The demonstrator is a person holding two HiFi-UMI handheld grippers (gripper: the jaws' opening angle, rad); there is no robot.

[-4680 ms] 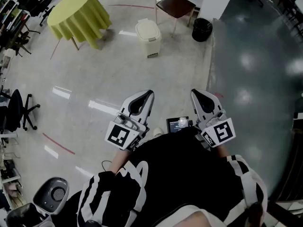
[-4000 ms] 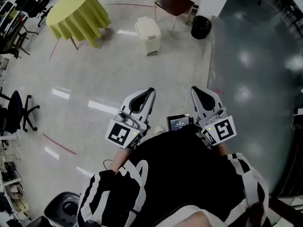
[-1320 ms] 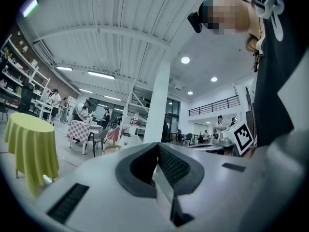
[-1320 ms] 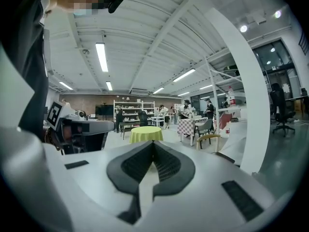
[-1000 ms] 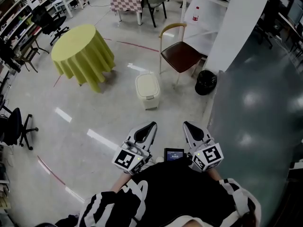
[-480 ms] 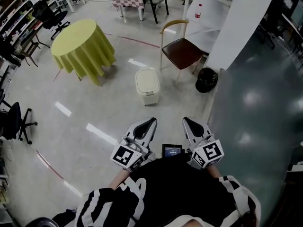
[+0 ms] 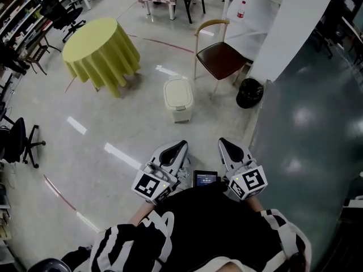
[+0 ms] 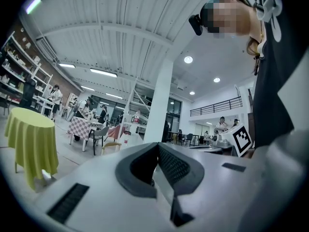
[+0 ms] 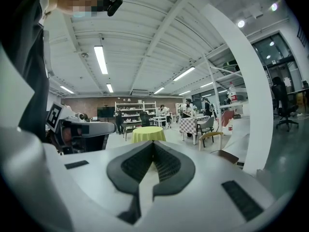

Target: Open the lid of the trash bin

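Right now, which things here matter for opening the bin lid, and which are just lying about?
Job: cream lidded trash bin; left gripper; right gripper.
Lying about: round yellow-clothed table; brown-seated chair; small black round bin.

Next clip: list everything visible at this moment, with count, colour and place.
trash bin: one, cream, closed, centre of the head view
round table: one, yellow-green cloth, left of the trash bin
chair: one, brown seat, tan frame, right of and beyond the trash bin
wastebasket: one, black, beside the white pillar
office chair: one, black, far left
small screen: one, dark, between the two tongs
left tongs: one, white and grey, shut, empty
right tongs: one, white and grey, shut, empty
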